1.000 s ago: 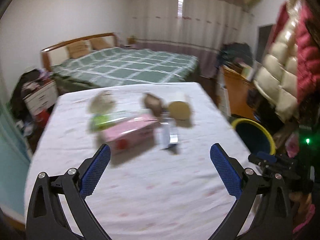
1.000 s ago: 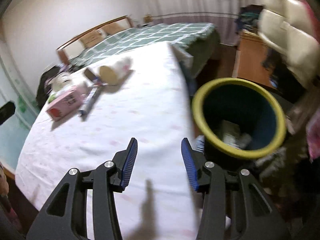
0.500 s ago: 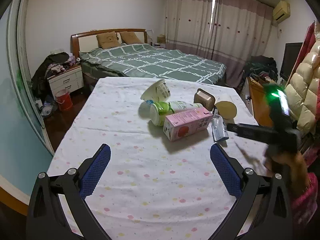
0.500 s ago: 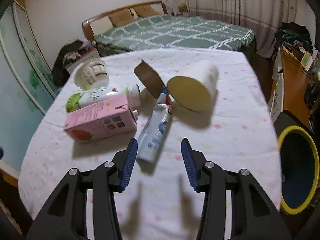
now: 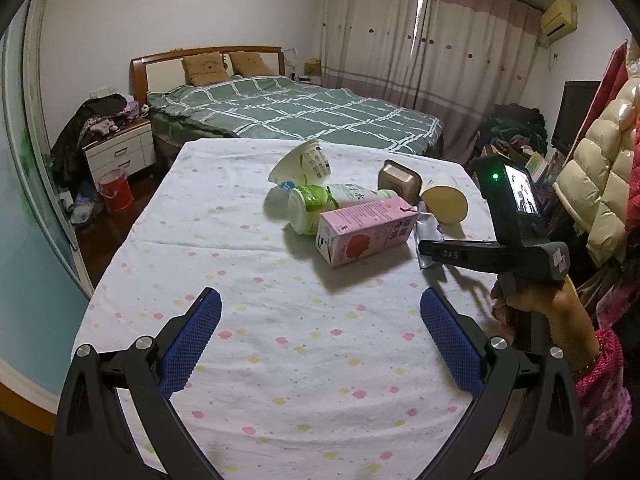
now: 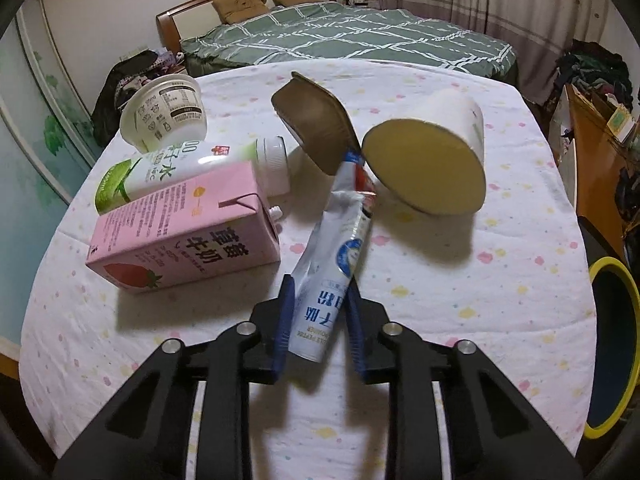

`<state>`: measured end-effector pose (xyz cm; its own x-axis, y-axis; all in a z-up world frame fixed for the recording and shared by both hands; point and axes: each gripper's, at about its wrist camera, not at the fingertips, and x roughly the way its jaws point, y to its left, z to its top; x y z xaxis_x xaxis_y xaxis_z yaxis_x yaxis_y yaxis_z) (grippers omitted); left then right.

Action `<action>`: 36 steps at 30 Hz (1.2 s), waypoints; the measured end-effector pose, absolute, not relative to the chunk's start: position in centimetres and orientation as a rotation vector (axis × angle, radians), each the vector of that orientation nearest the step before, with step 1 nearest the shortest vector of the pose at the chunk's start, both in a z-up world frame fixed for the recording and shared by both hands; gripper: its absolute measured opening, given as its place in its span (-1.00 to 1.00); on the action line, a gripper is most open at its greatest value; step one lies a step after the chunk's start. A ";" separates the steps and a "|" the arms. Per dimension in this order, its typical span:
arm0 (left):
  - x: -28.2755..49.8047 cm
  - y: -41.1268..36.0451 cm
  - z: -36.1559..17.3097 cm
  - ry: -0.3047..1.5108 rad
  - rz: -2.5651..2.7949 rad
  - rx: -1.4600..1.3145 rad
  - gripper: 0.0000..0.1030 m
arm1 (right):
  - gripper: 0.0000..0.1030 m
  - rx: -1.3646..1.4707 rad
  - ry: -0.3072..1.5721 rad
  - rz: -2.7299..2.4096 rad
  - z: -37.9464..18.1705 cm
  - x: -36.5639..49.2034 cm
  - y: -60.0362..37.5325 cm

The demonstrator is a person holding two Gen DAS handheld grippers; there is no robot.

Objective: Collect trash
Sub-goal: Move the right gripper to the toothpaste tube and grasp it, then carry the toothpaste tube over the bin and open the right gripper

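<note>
right gripper [image 6: 318,320] | pinching pouch [image 6: 334,264] | lengthwise, top pointing away

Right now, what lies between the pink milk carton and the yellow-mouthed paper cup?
The white-and-blue pouch, with the right gripper closed on its near end. Right wrist view shows it best, between pink carton and cup.

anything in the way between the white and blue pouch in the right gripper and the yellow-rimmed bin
Nothing visible does. The right gripper has just been closing, its jaws around the crumpled white and blue foil pouch. Between it and the yellow-rimmed dark bin, beyond the table's right edge, lies only bare flower-print tablecloth. The tipped white paper cup lies farther back.
</note>
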<state>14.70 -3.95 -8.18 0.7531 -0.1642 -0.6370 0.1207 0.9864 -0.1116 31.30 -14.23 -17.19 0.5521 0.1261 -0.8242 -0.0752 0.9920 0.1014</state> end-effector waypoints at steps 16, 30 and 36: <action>15.1 -5.4 -9.1 0.729 -0.183 -0.048 0.90 | -0.84 0.152 0.881 0.136 -14.8 25.6 -18.0; 16.1 -8.1 -10.1 0.760 -0.228 -0.019 0.90 | -0.84 0.246 0.784 -0.144 -13.0 20.1 -31.7; 16.4 -9.8 -10.2 0.768 -0.256 0.007 0.90 | -0.84 0.292 0.805 -0.282 -14.9 19.4 -37.7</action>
